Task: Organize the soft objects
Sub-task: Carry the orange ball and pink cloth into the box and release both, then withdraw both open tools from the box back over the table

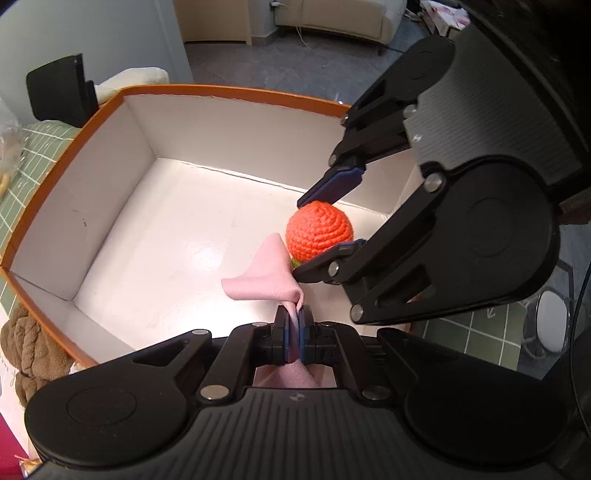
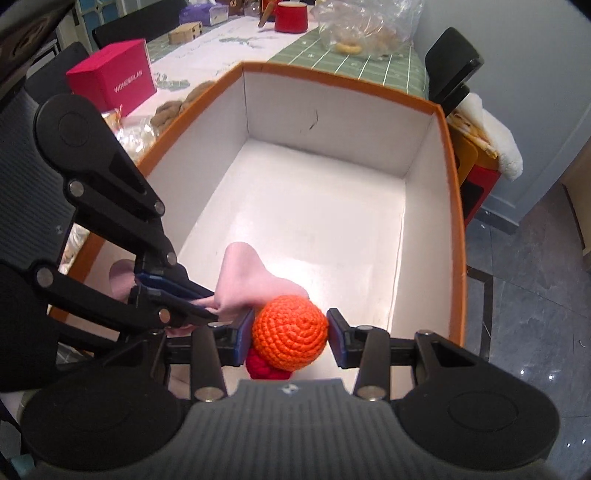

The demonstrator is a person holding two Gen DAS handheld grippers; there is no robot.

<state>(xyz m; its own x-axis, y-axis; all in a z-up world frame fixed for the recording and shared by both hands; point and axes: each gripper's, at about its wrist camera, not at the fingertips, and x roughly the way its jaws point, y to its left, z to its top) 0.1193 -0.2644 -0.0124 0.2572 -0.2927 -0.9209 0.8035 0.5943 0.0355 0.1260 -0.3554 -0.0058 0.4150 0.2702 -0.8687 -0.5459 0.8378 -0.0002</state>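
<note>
An orange-rimmed box with a white inside (image 1: 110,206) (image 2: 332,206) lies under both grippers. My left gripper (image 1: 294,317) is shut on a pink cloth (image 1: 269,277) and holds it over the box floor; it also shows in the right wrist view (image 2: 210,306) with the pink cloth (image 2: 243,280). My right gripper (image 2: 290,338) is shut on an orange crocheted ball (image 2: 290,334) with a red crocheted piece (image 2: 264,367) under it. In the left wrist view the right gripper (image 1: 314,236) holds the ball (image 1: 319,230) just above the box floor, touching the cloth.
A brown knitted item (image 1: 26,350) (image 2: 173,107) lies on the table beside the box. A magenta box (image 2: 114,79), a plastic bag of buns (image 2: 365,33) and a red mug (image 2: 291,16) stand beyond. Black chairs (image 1: 59,88) (image 2: 454,62) flank the far end.
</note>
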